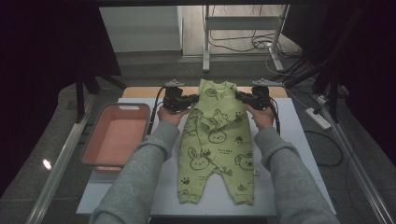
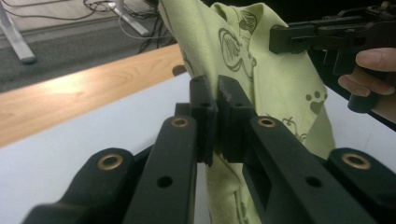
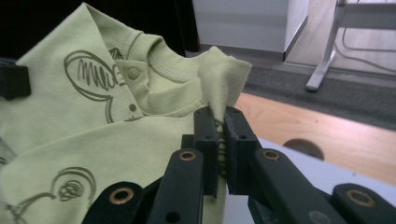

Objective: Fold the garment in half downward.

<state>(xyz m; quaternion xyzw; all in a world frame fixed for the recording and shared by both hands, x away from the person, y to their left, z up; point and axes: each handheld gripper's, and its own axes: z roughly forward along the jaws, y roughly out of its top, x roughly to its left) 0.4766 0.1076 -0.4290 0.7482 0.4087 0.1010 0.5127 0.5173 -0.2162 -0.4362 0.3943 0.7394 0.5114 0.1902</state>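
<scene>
A white table (image 1: 299, 154) carries a light green baby romper (image 1: 215, 149) along its middle, legs toward the near edge, shoulders lifted near the far edge. A pink bin (image 1: 116, 135) sits at the left edge. The left gripper (image 1: 190, 99) and right gripper (image 1: 243, 98) each clamp a shoulder.

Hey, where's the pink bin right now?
In the high view the pink bin sits on the table's left side, just left of the person's left forearm and the green baby romper.
</scene>
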